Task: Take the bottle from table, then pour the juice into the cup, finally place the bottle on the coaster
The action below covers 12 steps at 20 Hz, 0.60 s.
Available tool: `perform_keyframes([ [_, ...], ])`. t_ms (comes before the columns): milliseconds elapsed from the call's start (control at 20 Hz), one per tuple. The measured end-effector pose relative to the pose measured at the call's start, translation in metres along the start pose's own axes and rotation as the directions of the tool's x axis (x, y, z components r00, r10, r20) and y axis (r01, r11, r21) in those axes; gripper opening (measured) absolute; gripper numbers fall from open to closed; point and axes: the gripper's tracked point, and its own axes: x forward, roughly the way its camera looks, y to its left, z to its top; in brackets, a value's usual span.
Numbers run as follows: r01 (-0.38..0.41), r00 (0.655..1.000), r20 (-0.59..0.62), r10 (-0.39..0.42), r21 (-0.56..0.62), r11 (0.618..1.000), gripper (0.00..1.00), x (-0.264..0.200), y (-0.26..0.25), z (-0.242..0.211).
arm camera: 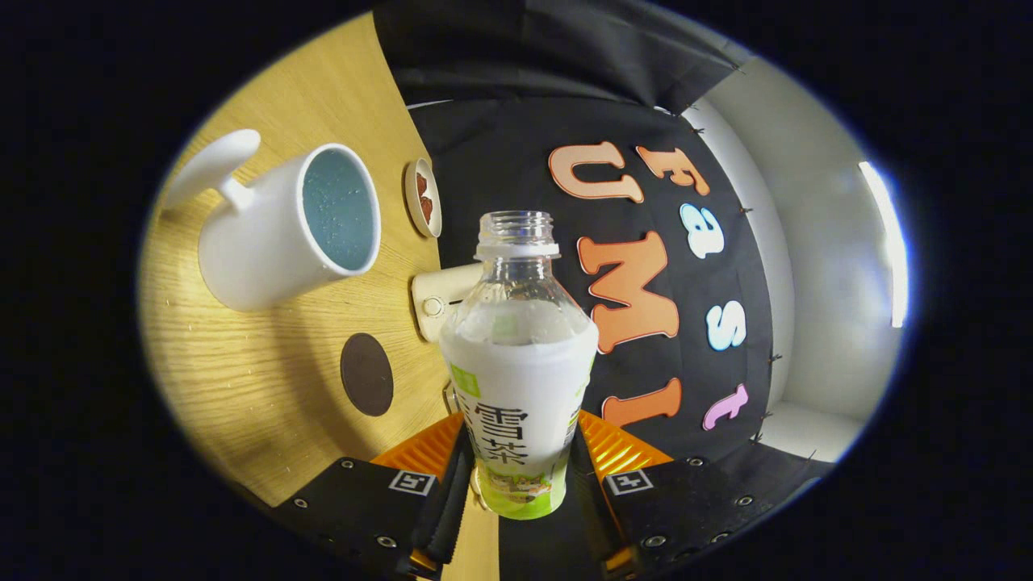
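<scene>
A clear plastic bottle (516, 363) with a white and green label and no cap sits between my fingers, and my gripper (516, 460) is shut on its lower body. The whole view is rolled, so the wooden table (266, 387) stands almost on edge to the left. A white mug (282, 230) with a bluish inside rests on the table beyond the fingers, its mouth turned toward the bottle's neck but apart from it. A dark round coaster (366, 374) lies on the table, nearer to the fingers than the mug.
A small round dish (424, 198) with brown pieces sits past the mug near the table's far edge. A pale bracket with a knob (440, 303) is fixed at that edge behind the bottle. The black cloth wall rises beyond, and a white wall (815, 266) lies further off.
</scene>
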Motion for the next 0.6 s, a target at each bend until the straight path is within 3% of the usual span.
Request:
perform_keyframes([
  [600,0.038,0.998,0.06,-0.026,-0.202,0.979,0.62,0.0003,0.0021,0.0117],
])
